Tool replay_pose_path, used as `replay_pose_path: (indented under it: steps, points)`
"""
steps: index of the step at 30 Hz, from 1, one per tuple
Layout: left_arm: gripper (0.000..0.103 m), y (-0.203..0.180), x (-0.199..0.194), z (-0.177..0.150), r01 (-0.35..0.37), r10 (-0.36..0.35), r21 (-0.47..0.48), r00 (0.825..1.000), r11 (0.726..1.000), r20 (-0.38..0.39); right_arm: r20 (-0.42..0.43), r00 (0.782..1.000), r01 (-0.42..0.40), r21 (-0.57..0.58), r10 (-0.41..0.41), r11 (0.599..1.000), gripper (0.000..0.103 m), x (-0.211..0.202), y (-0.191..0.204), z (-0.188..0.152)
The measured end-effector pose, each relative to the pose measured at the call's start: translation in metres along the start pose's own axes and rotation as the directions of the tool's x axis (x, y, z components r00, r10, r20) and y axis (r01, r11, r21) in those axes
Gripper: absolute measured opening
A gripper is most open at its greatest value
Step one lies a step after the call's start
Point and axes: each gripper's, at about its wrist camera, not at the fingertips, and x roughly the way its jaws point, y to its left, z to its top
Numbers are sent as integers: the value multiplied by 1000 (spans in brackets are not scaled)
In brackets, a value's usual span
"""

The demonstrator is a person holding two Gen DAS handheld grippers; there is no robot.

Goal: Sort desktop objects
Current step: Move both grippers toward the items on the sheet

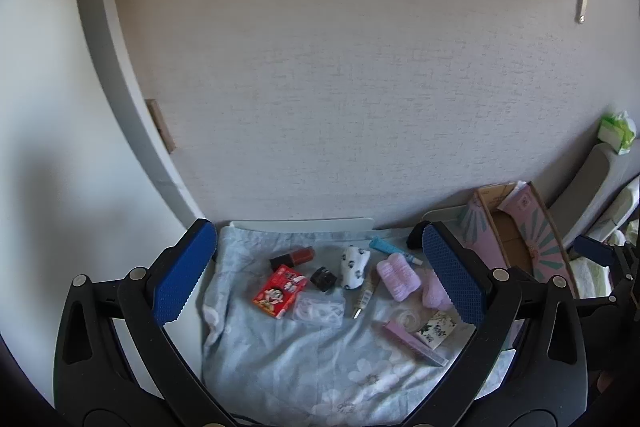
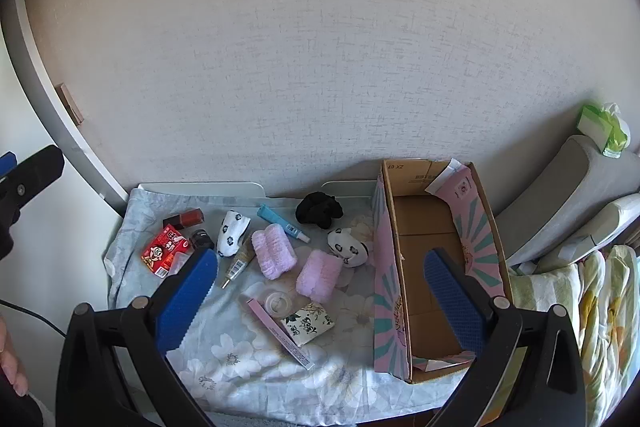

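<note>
Both the left gripper and the right gripper hover with jaws wide and empty above the table's floral cloth. There small things lie scattered left of the open cardboard box. The two pink hair rollers look light and squashy, best pinched across the middle, while the nail polish bottle at far left is probably hard, slick glass.

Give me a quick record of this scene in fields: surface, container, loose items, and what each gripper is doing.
surface: floral blue cloth
container: open cardboard box, right of the items, nothing visible inside
loose items: red snack box, two pink hair rollers, black scrunchie, blue tube
left gripper: open, holding nothing
right gripper: open, holding nothing
</note>
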Motion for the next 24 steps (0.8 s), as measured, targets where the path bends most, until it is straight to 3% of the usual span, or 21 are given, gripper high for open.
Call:
replay_pose_path:
  steps: [8,14,18,24]
  points:
    - [103,14,9,-8,78,-81,-98,996,992,-29,20,999,29,-42,-28,999,103,3,0,1]
    - [103,33,-3,-2,-1,5,-101,999,995,40,102,994,57,-121,-45,991,103,-3,4,1]
    - [103,41,-1,2,-2,4,-107,1000,994,21,75,997,-8,-73,13,997,103,-2,-6,7]
    - [103,38,-8,-4,-39,46,-75,995,996,84,95,995,-16,-54,22,998,103,-5,-7,6]
